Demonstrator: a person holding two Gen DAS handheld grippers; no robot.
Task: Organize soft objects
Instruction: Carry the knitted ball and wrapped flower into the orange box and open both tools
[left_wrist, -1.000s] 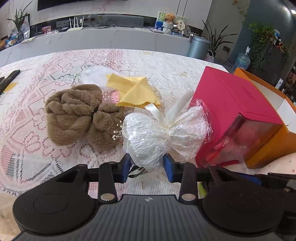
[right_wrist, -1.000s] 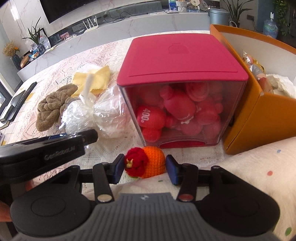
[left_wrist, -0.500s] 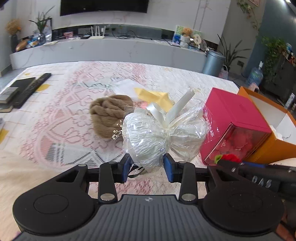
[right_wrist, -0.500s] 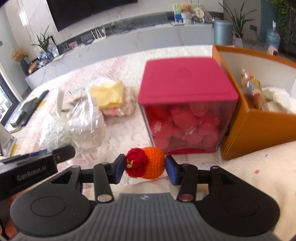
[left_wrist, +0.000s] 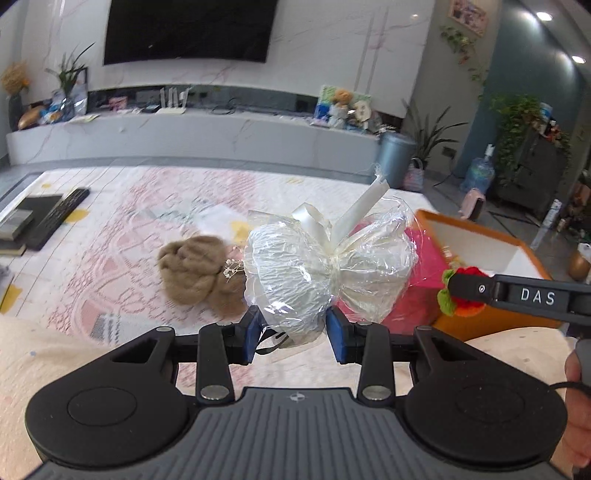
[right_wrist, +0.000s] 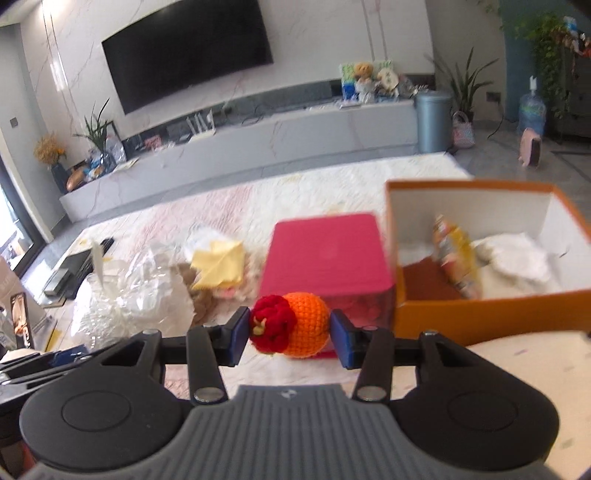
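My left gripper (left_wrist: 294, 338) is shut on a clear cellophane bundle tied with a cream ribbon (left_wrist: 325, 266) and holds it above the bed. My right gripper (right_wrist: 290, 334) is shut on an orange crocheted toy with a red flower (right_wrist: 291, 325), held in the air in front of the red-lidded box (right_wrist: 325, 251). That toy also shows at the right of the left wrist view (left_wrist: 461, 291). The open orange box (right_wrist: 480, 310) stands right of the red box and holds a snack packet and white cloth. A brown plush towel (left_wrist: 195, 266) and a yellow cloth (right_wrist: 221, 262) lie on the bedspread.
A black remote and books (left_wrist: 48, 218) lie at the far left of the lace bedspread (left_wrist: 122, 229). A TV wall, low cabinet and grey bin (left_wrist: 395, 158) stand beyond the bed. The left gripper's arm shows at the lower left of the right wrist view (right_wrist: 40, 365).
Both grippers have risen well above the bed with their objects still held. The views now look down on the boxes from higher and farther back.
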